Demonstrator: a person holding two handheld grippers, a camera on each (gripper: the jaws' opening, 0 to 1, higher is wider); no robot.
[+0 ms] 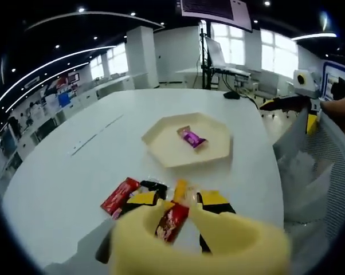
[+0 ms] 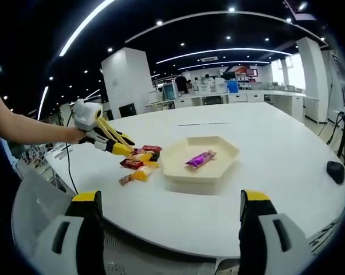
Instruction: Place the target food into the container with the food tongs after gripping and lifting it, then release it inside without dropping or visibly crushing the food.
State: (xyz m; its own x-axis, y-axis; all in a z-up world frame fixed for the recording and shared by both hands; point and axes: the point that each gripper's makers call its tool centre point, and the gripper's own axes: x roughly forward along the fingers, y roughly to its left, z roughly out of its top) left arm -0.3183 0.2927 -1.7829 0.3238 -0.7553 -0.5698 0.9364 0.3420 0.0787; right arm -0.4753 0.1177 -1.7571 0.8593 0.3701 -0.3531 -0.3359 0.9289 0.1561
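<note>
Support surface: round white table (image 2: 287, 166), glossy, with a thin seam line (image 1: 95, 137) running across the top (visible at about 10 o'clock from the tray in the left gripper view).

Directly on it:
- Cream hexagonal tray (image 2: 178, 166), near table centre; a purple-wrapped candy (image 2: 200, 159) lies inside.
- Cluster of wrapped snacks at 9 o'clock of the tray in the right gripper view, just beside its rim: red packet (image 2: 132, 164), orange-yellow packet (image 2: 141, 173), another red packet (image 2: 152, 149) (exact count unclear, pieces overlap).
- Dark computer mouse (image 2: 335, 171) at 3 o'clock, well apart from the tray, near the table edge.
</note>
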